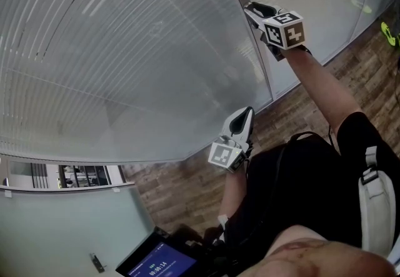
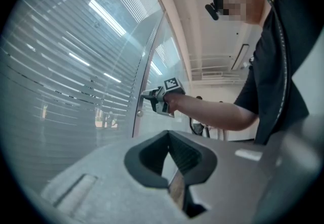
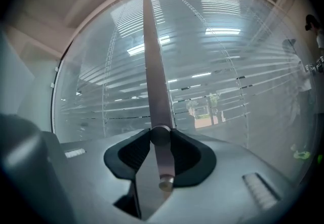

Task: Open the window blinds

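I had the right gripper [image 3: 160, 139] fingers clamped on the knob [image 3: 160, 134] at the window frame [image 3: 152, 66]; left gripper [image 2: 168, 136] fingers closed, empty (off the blinds [image 1: 125, 50]).

We take this for an office building. We face a tall glass partition [image 1: 125, 50] set in a slim metal frame [image 3: 154, 81], with horizontal slatted blinds [image 1: 75, 100] behind the pane. Long ceiling strip lights [image 2: 106, 15] are mirrored in the glass. A frosted panel [image 1: 62, 219] adjoins it below, and wood-plank flooring [image 1: 187, 185] runs along the foot of the wall.
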Tool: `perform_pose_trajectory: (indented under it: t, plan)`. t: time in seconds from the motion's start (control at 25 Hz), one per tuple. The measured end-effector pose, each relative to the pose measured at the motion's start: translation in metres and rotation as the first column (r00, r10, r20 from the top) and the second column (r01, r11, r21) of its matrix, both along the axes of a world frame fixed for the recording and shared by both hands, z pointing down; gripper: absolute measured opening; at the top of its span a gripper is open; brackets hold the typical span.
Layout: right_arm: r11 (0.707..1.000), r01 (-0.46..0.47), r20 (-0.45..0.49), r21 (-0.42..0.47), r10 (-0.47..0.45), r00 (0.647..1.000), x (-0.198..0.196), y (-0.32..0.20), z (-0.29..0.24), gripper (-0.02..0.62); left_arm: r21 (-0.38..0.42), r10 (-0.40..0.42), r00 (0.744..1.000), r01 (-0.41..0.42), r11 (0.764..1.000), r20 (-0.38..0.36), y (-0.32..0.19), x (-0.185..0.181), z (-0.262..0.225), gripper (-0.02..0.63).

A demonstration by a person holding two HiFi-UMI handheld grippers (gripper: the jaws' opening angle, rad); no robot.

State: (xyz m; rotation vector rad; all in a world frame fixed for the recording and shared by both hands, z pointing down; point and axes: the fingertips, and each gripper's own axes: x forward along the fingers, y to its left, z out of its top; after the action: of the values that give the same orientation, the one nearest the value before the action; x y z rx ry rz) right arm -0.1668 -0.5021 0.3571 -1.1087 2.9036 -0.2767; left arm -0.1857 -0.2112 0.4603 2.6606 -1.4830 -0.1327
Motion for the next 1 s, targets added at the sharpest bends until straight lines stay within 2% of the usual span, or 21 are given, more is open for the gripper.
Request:
perform_pose_trajectory:
  t: [0.56, 0.68, 0.76, 0.84, 0.92, 1.0]
  plan:
    - [1.0, 0.015, 0.002, 0.007, -0.015, 1.0, -0.001, 0.0, 0.001, 0.124, -0.006, -0.016, 1.0, 0.016, 1.0, 0.005, 0.003, -0.002, 0.003, 0.002]
    - [0.999, 0.03, -0.013, 0.037, -0.03, 0.999, -0.002, 0.005, -0.002, 0.172, -0.009, -0.017, 1.0, 0.017, 1.0, 0.006, 0.004, 0.0, 0.003, 0.002]
    - [0.995, 0.034, -0.067, 0.092, -0.028, 0.997, -0.001, 0.009, -0.003, 0.18, -0.012, -0.017, 1.0, 0.018, 1.0, 0.005, 0.004, 0.0, 0.002, 0.002]
    - [0.982, 0.037, -0.167, 0.184, -0.006, 0.986, 0.001, 0.013, -0.004, 0.181, -0.015, -0.015, 1.0, 0.015, 1.0, 0.004, 0.003, 0.001, 0.003, 0.002]
    - [0.953, 0.053, -0.297, 0.298, 0.04, 0.954, 0.003, 0.018, -0.006, 0.183, -0.016, -0.007, 1.0, 0.007, 1.0, 0.005, 0.003, 0.002, 0.004, 0.002]
    - [0.907, 0.088, -0.43, 0.412, 0.108, 0.896, 0.006, 0.024, -0.01, 0.184, -0.018, 0.003, 1.0, -0.003, 1.0, 0.006, 0.003, 0.005, 0.006, 0.002]
